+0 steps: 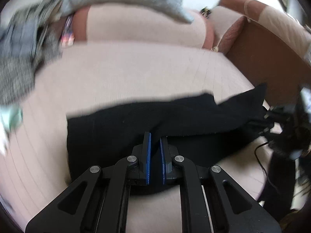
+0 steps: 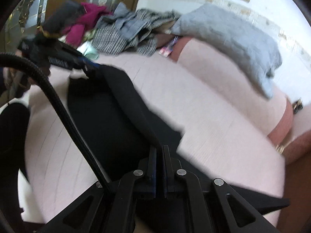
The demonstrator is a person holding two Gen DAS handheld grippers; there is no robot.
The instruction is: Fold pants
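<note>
While one pair of black pants point(image 1: 136, 122) lies on the pink bed point(image 1: 136, 73), the left claw point(image 1: 155, 141) and right claw point(image 2: 159, 153) each clamp its fabric. One heap of clothes point(image 2: 124, 31) sits at eleven o'clock in the right view.

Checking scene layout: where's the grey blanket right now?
In the right wrist view, the grey blanket drapes over the pink cushion at upper right, beside the clothes pile.

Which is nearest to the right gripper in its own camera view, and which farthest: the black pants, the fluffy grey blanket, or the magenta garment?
1. Black pants: pinched in the right gripper, spreading left.
2. Fluffy grey blanket: upper right, draped on the pink sofa back.
3. Magenta garment: far upper left, in the clothes pile.
</note>
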